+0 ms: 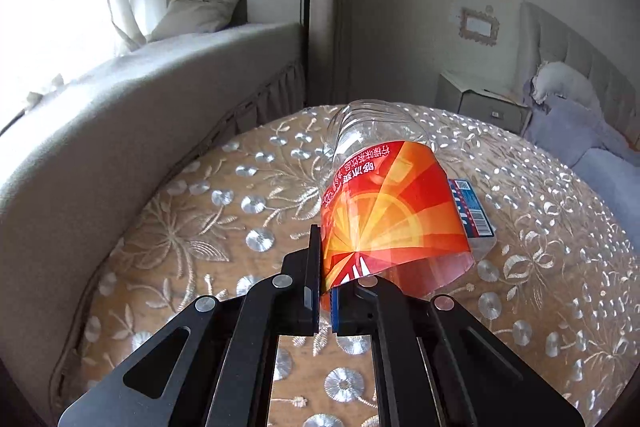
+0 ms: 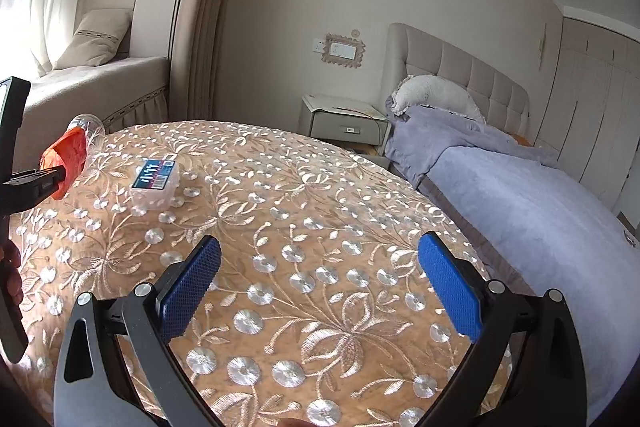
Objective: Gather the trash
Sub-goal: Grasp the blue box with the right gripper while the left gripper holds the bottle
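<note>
A clear plastic bottle (image 1: pixel 384 203) with an orange-red label is pinched at its label end by my left gripper (image 1: pixel 325 279), which is shut on it. The bottle tilts away from me above the round table (image 1: pixel 192 227) with its embroidered cloth. In the right wrist view the same bottle (image 2: pixel 72 151) hangs at the far left, above the cloth. A small clear plastic box (image 2: pixel 154 181) with a blue label lies on the table beside it, partly hidden behind the bottle in the left wrist view (image 1: pixel 476 215). My right gripper (image 2: pixel 320 247) is open over the table (image 2: pixel 320 187), with nothing between its blue pads (image 2: pixel 192 287).
A cushioned window seat (image 1: pixel 140 99) with a pillow curves along the table's left side. A bed (image 2: pixel 520 195) with a grey-blue blanket stands to the right. A nightstand (image 2: pixel 344 123) sits behind the table against the wall. A person's hand (image 2: pixel 12 267) shows at the left edge.
</note>
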`<state>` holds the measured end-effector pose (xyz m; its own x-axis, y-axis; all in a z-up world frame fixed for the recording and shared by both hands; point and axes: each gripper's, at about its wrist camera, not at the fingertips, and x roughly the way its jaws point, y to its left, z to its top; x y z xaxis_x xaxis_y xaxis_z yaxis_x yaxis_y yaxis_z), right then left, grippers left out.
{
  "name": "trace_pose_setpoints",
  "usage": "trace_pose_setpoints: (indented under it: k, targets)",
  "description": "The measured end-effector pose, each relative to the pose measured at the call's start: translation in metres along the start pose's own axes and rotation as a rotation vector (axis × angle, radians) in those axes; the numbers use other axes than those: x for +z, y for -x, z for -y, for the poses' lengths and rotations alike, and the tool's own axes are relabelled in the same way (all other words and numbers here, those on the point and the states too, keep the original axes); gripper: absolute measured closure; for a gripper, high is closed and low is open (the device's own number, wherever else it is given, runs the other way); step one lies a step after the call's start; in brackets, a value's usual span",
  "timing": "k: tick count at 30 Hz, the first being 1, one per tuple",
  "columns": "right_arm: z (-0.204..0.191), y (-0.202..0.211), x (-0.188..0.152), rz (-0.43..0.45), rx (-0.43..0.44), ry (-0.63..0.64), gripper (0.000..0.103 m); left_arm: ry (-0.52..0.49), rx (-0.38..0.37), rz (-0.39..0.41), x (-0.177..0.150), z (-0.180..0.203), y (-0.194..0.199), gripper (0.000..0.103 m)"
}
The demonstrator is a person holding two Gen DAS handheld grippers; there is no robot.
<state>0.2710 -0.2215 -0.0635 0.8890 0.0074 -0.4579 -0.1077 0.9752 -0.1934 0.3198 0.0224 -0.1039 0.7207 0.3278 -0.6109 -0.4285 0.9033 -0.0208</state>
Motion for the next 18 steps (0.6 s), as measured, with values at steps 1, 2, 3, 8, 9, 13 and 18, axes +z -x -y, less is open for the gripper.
trace_pose_setpoints:
  k: [1, 2, 3, 8, 9, 13, 18]
  targets:
    - [-0.007, -0.001, 0.003, 0.002, 0.015, 0.004, 0.005, 0.000, -0.007, 0.007, 0.001, -0.003, 0.004, 0.100]
    - [-0.012, -0.003, 0.006, 0.003, 0.026, 0.007, 0.005, 0.000, -0.014, 0.015, 0.003, -0.007, 0.008, 0.100]
    - [-0.019, -0.005, 0.009, 0.003, 0.039, 0.011, 0.005, -0.001, -0.018, 0.020, 0.004, -0.011, 0.011, 0.100]
    - [-0.058, -0.020, 0.025, 0.009, 0.100, 0.054, 0.005, -0.005, -0.047, 0.059, 0.013, -0.027, 0.023, 0.100]
    - [-0.064, -0.022, 0.028, 0.010, 0.110, 0.062, 0.005, -0.003, -0.051, 0.068, 0.015, -0.030, 0.024, 0.100]
    - [-0.095, -0.036, 0.041, 0.008, 0.138, 0.125, 0.005, 0.013, -0.075, 0.090, 0.023, -0.043, 0.021, 0.100]
    - [-0.130, -0.060, 0.051, -0.004, 0.172, 0.157, 0.005, 0.007, -0.099, 0.087, 0.024, -0.047, 0.013, 0.100]
